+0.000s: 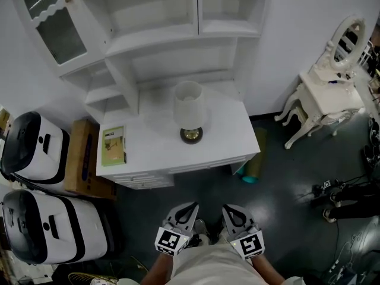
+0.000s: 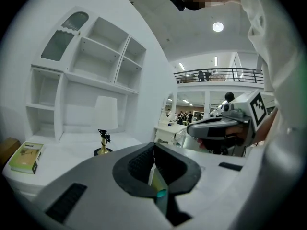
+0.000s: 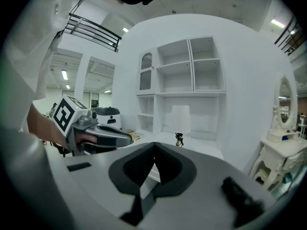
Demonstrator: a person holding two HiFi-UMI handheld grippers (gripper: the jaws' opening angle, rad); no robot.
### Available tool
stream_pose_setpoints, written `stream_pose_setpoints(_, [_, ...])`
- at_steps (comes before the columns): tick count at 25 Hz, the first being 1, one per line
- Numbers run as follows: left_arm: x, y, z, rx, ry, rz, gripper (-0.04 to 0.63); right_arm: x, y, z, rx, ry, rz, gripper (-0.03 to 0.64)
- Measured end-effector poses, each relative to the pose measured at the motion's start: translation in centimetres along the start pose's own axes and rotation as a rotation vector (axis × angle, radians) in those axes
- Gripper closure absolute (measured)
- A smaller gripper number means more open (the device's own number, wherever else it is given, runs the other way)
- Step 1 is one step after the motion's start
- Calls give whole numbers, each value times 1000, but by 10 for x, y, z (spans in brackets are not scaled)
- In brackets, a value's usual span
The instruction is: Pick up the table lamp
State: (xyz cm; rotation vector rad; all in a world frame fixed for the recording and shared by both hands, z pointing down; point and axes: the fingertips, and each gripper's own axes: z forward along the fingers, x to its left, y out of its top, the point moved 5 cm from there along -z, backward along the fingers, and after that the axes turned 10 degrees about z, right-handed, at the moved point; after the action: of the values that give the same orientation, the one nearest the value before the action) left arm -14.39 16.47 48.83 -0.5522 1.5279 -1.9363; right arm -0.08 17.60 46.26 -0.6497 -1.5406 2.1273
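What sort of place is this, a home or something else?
Probably a big hall staged like a room, not a home: a white shelf unit, a dressing table, and a railed balcony beyond.

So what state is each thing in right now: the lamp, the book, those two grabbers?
Table lamp: upright on the desk, untouched.
Green book: lying flat near the desk's left edge.
Left gripper: shut, empty, short of the desk.
Right gripper: shut, empty, short of the desk.
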Motion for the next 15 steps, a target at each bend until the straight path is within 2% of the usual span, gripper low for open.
stream_pose_setpoints(7, [5, -3, 23, 16, -11, -5, 584, -19, 0, 10, 4, -11, 24, 604])
stream_pose_setpoints(15, [11, 15, 49, 32, 65, 1, 584, -53, 19, 36, -57, 55, 18, 604])
